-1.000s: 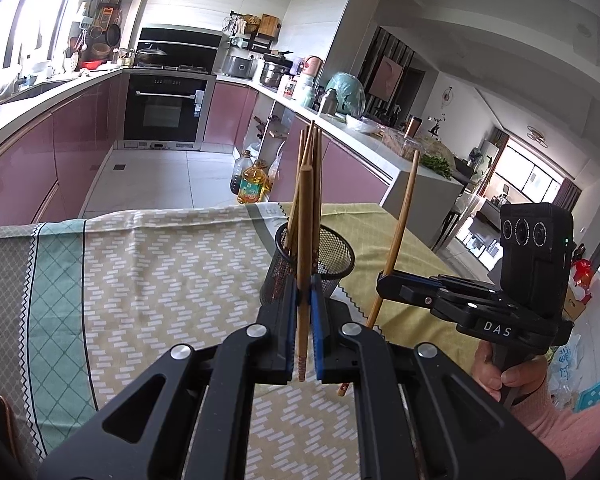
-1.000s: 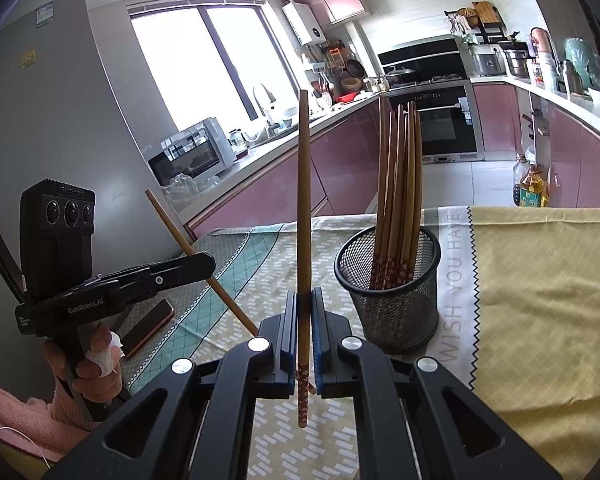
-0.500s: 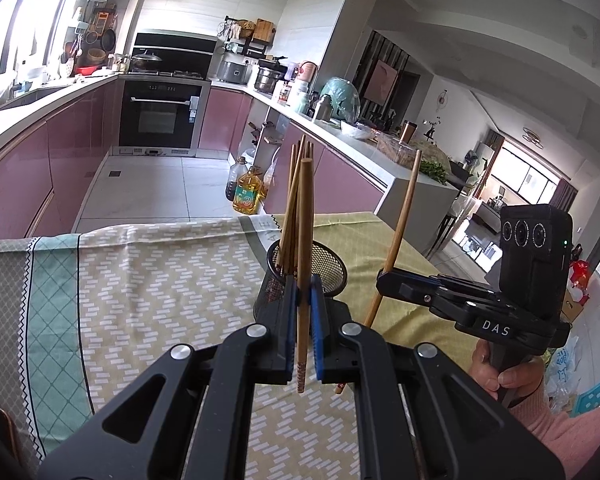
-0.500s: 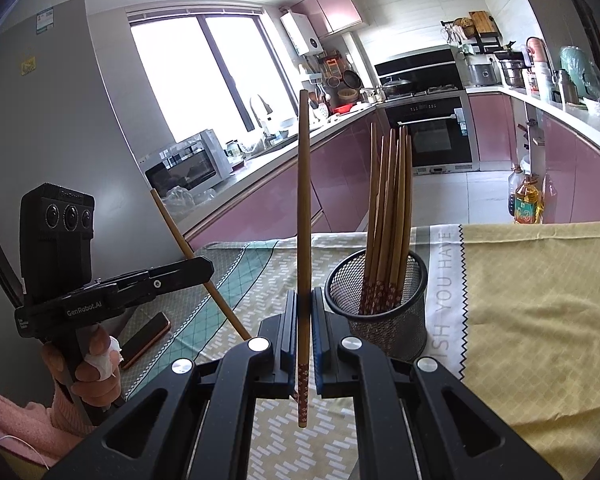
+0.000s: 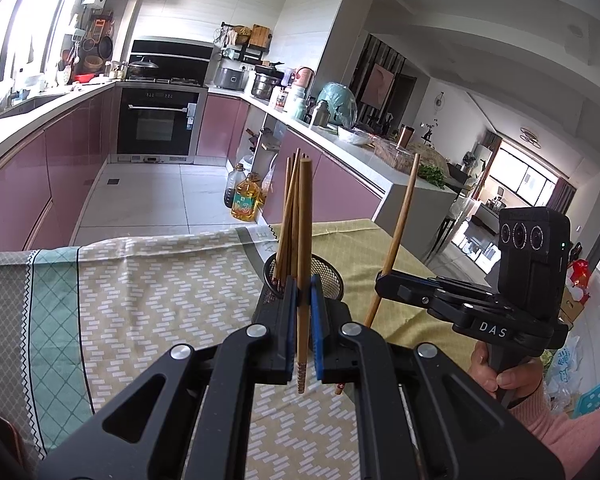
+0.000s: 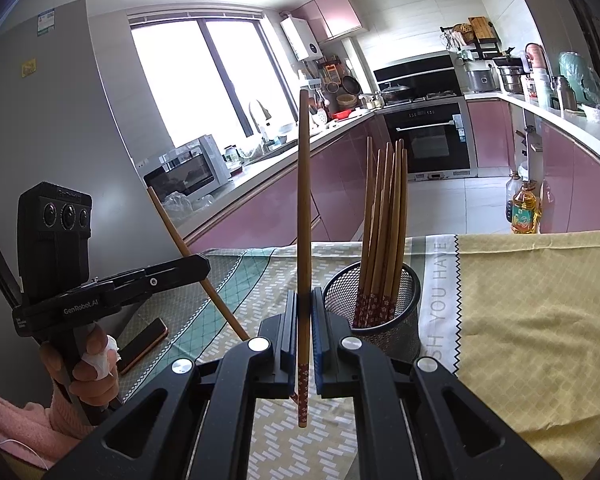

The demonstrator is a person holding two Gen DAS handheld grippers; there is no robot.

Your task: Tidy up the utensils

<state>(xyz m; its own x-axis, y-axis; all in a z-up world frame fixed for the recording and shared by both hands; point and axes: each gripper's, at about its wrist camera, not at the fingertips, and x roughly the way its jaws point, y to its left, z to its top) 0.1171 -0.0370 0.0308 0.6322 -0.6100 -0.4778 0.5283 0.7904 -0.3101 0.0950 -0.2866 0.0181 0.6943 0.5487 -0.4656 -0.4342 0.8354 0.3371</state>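
Both tools are clamped, my left tool [image 5: 301,304] on one chopstick [image 5: 303,240], my right tool [image 6: 303,316] on another chopstick [image 6: 303,208]. Mesh holder [image 6: 396,316] stands on the worktop [image 6: 540,320] just ahead. Next, I judge: tip each patterned end over its rim and release.

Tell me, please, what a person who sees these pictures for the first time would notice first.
First come the two chopsticks held upright: the left gripper is shut on one chopstick, and the right gripper on another chopstick. Just behind them, on the patterned tablecloth, stands a black mesh holder with a bundle of chopsticks already inside.
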